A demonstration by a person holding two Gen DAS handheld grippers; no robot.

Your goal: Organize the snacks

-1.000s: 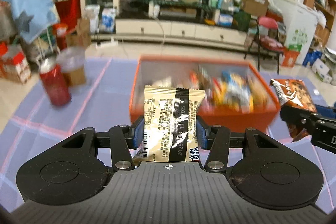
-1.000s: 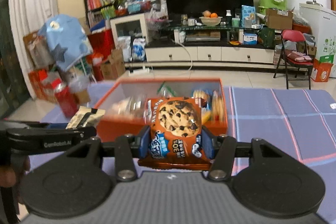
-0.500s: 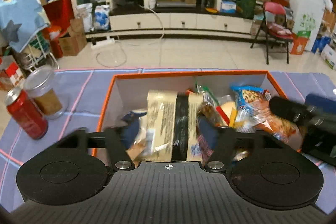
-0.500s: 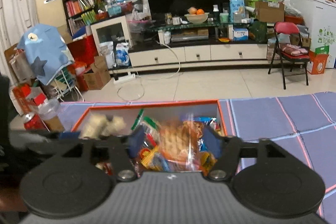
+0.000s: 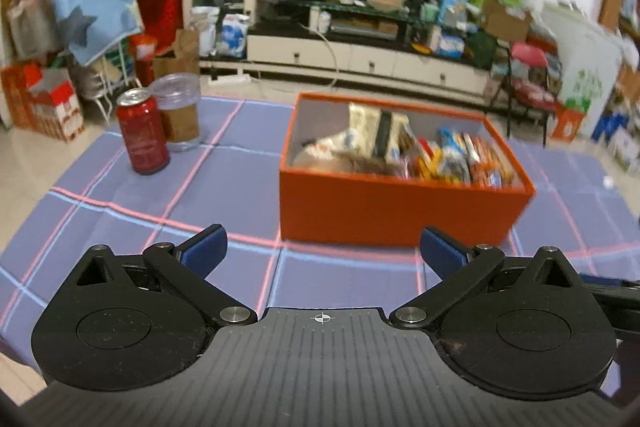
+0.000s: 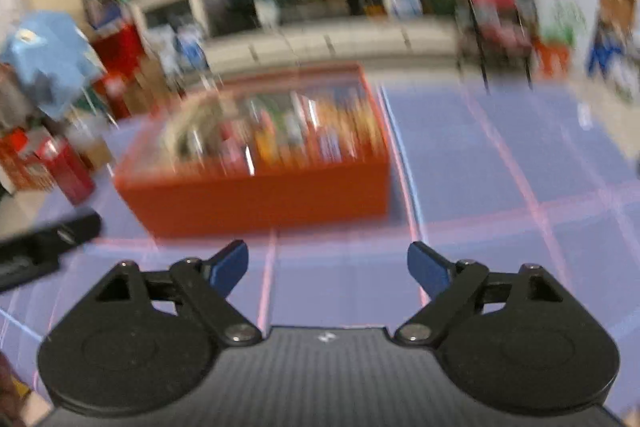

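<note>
An orange box (image 5: pixel 400 215) full of snack packets stands on the purple checked cloth (image 5: pixel 224 183). A beige and black cookie packet (image 5: pixel 376 131) stands upright at the box's back left, among several coloured packets (image 5: pixel 472 159). My left gripper (image 5: pixel 322 251) hovers in front of the box, its jaws opening wide with nothing between them. In the blurred right wrist view the same orange box (image 6: pixel 260 195) lies ahead of my right gripper (image 6: pixel 328 267), whose jaws are also opening and empty. The snacks in it (image 6: pixel 300 135) are smeared by motion.
A red drink can (image 5: pixel 142 131) and a clear lidded jar (image 5: pixel 178 115) stand on the cloth left of the box. The left gripper's black body (image 6: pixel 44 247) shows at the right wrist view's left edge. Behind the cloth are tiled floor, a TV cabinet (image 5: pixel 360 55) and household clutter.
Both grippers let go of their packets over the orange box and opened wide. Both then drew back from the box, which now sits farther ahead; the beige packet stands inside it.
</note>
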